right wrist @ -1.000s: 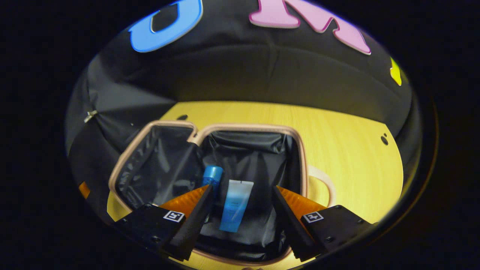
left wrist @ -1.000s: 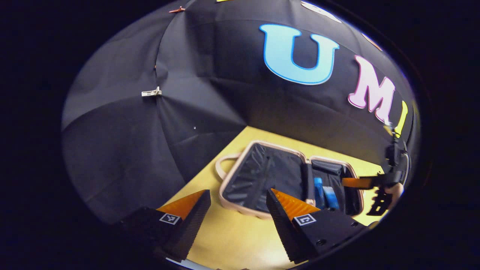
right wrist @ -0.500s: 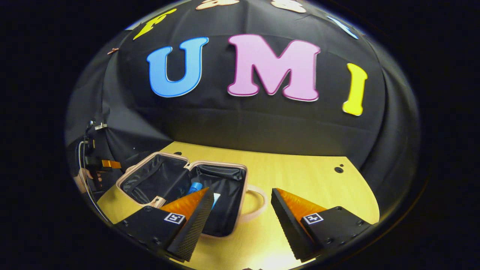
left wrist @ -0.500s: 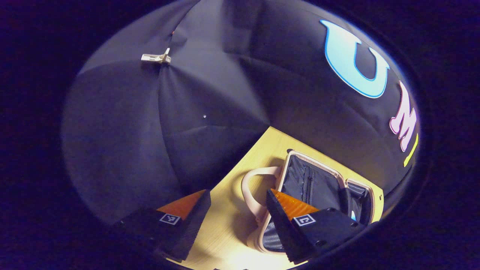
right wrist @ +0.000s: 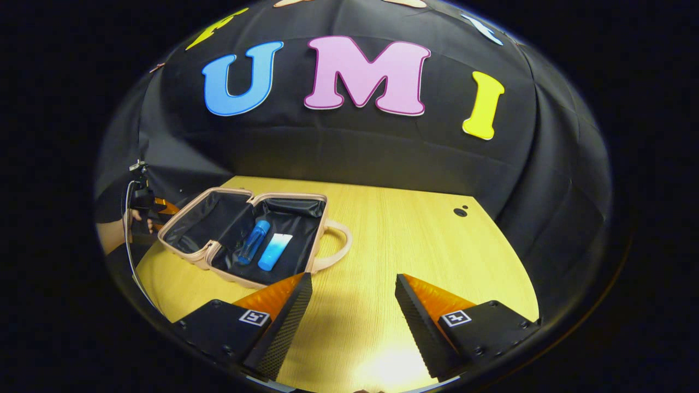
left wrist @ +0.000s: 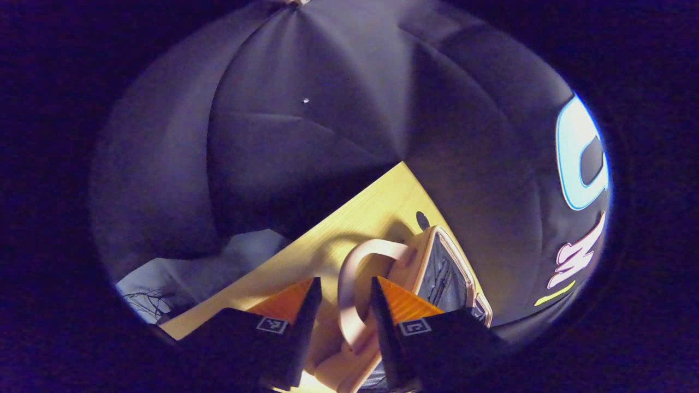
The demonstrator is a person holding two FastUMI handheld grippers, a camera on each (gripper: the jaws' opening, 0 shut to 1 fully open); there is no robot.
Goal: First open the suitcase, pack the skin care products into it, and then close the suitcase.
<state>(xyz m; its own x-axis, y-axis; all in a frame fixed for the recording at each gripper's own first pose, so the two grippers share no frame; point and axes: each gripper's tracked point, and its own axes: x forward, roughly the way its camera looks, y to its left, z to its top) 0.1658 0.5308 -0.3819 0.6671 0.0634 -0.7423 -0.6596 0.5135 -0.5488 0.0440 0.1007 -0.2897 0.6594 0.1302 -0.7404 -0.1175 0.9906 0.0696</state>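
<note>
Now straddling the lid's handle (left wrist: 355, 284) — left gripper (left wrist: 339, 297) narrowed, unclamped, ready to shut suitcase (right wrist: 240, 240); right gripper (right wrist: 354, 292) withdrawn, wide, empty.

My left gripper (left wrist: 341, 305) ends in two wedge-shaped fingers with ribbed inner faces, each set in a black block bearing a small square black-and-white marker just behind the wedge. My right gripper (right wrist: 354, 303) is built alike, with round screw heads dotting its blocks beside the markers.
</note>
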